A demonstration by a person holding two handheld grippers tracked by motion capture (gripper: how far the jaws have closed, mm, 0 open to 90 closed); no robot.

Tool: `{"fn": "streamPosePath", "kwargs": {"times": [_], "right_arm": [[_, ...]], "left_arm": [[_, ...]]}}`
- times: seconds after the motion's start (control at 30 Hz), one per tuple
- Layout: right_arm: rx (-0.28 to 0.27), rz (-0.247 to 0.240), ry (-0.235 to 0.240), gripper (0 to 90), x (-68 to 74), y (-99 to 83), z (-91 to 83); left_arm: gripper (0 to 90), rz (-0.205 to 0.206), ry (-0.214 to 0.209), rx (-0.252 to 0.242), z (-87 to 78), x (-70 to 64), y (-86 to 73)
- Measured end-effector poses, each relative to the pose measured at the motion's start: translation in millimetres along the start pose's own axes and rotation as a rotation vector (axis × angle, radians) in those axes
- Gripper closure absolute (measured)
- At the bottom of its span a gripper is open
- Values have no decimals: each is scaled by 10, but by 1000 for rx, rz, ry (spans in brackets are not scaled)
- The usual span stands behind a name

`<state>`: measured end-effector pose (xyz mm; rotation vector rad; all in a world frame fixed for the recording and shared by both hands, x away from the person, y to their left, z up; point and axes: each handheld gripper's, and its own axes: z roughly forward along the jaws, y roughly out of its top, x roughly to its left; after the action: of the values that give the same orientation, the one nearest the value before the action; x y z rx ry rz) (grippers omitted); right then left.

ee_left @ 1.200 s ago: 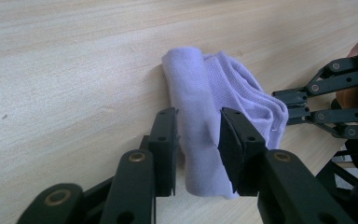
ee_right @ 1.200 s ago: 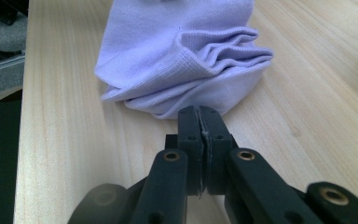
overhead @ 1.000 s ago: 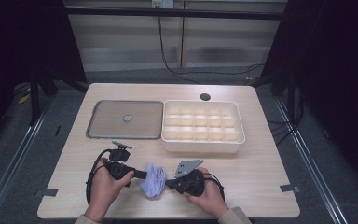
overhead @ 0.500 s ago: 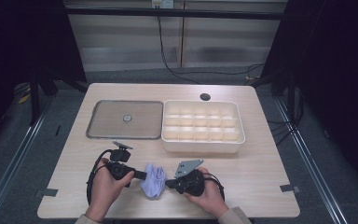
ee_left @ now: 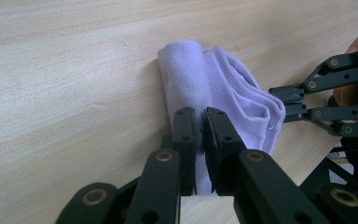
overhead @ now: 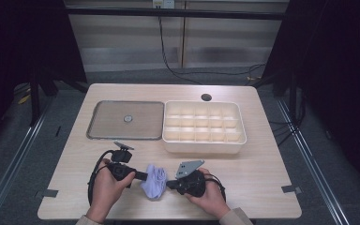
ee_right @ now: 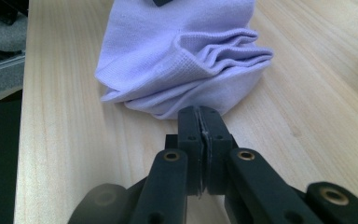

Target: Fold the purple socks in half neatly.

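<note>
A folded lavender sock (overhead: 153, 182) lies on the wooden table near its front edge, between my two grippers. My left gripper (overhead: 146, 176) comes in from the left and is shut on it. In the left gripper view the jaws (ee_left: 199, 116) pinch the rolled part of the sock (ee_left: 186, 70). My right gripper (overhead: 168, 184) meets the sock from the right. In its own view the jaws (ee_right: 198, 112) stand pressed together at the lower edge of the sock (ee_right: 177, 42), apparently nipping the fabric. The right gripper (ee_left: 279, 100) also shows at the sock's far edge.
A flat metal tray (overhead: 98, 131) lies at the back left. Beside it stands a white box (overhead: 201, 146) divided into several compartments. A dark round hole (overhead: 206, 97) sits near the table's far edge. Bare wood stretches to both sides of my hands.
</note>
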<state>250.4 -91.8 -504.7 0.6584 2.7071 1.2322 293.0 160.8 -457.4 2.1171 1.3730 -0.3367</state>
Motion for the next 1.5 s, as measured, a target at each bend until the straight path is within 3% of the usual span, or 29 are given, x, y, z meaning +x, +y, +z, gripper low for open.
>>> {"fn": "streamPosePath", "kwargs": {"times": [0.4,0.67,0.8,1.0,1.5], "right_arm": [[3,7,-3,882,8,3,-1],[11,8,-21,900,-14,0,-25],[0,46,-26,900,-46,-10,-48],[-13,50,-50,900,-64,11,-56],[4,38,-19,900,-9,21,7]], "left_arm": [[861,16,-6,20,-15,-16,9],[866,5,-10,26,-18,-46,13],[866,10,-10,33,-21,-65,21],[866,18,-9,38,-31,-92,32],[865,45,-16,56,-11,-186,58]]}}
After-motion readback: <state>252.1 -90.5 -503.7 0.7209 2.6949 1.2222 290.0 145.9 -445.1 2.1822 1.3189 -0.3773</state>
